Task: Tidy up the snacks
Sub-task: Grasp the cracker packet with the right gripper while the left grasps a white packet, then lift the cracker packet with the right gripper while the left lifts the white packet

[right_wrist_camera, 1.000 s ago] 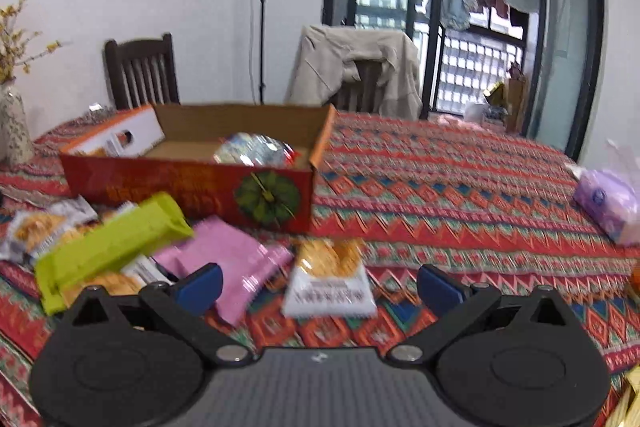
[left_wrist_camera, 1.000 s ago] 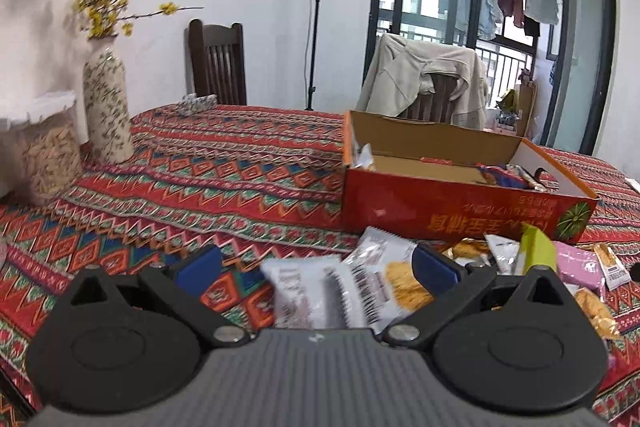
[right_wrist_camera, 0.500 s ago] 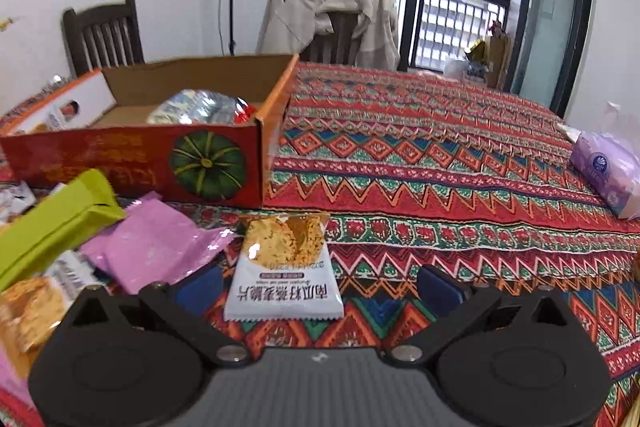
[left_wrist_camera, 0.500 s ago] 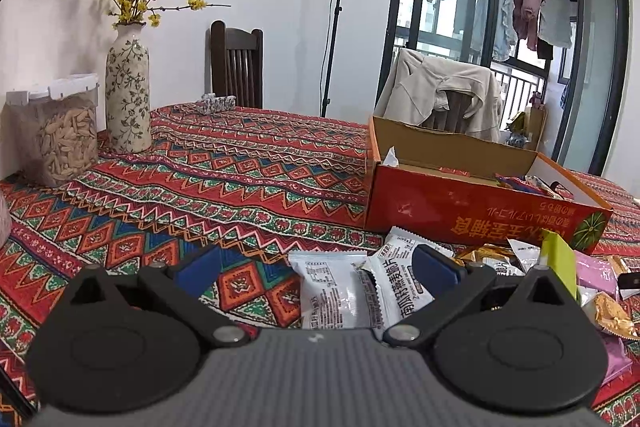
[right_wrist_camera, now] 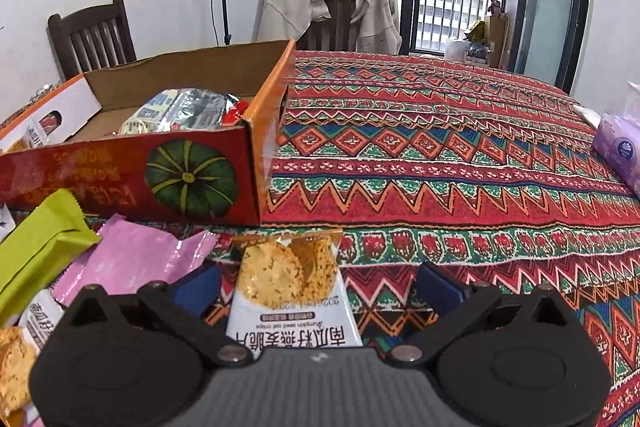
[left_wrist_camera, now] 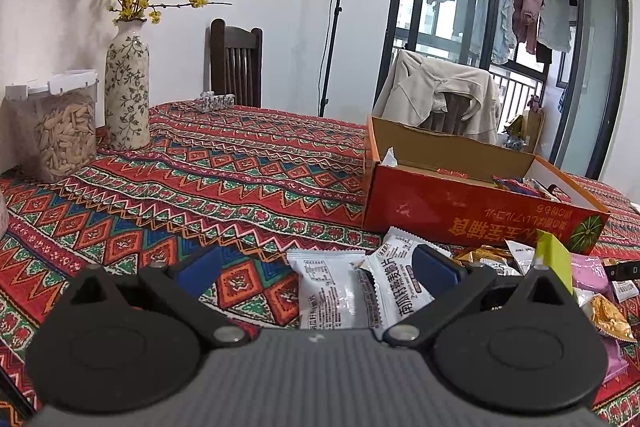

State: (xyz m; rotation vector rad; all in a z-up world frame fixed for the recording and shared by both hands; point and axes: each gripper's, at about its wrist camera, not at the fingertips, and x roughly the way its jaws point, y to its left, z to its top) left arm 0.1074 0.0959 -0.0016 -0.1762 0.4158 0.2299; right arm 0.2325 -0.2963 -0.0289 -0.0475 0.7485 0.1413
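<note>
Oat crisp packet [right_wrist_camera: 294,301] showing upside-down "南瓜籽燕麦脆片", small English line "pumpkin seed oat crisps", date digits starting "2024". White packet [left_wrist_camera: 394,281] carrying same Chinese name sideways. Red box [left_wrist_camera: 480,223] front displaying inverted yellow Chinese characters, too distorted for reading.

Glossy plastic snack packets [right_wrist_camera: 294,291] lie on woven cloth [right_wrist_camera: 460,163] beside a matt cardboard box [right_wrist_camera: 128,175].

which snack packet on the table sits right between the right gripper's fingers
The white cracker packet with the clear window, lying between the open right gripper; the pink wrapper and lime-green bar lie off to its left.
</note>
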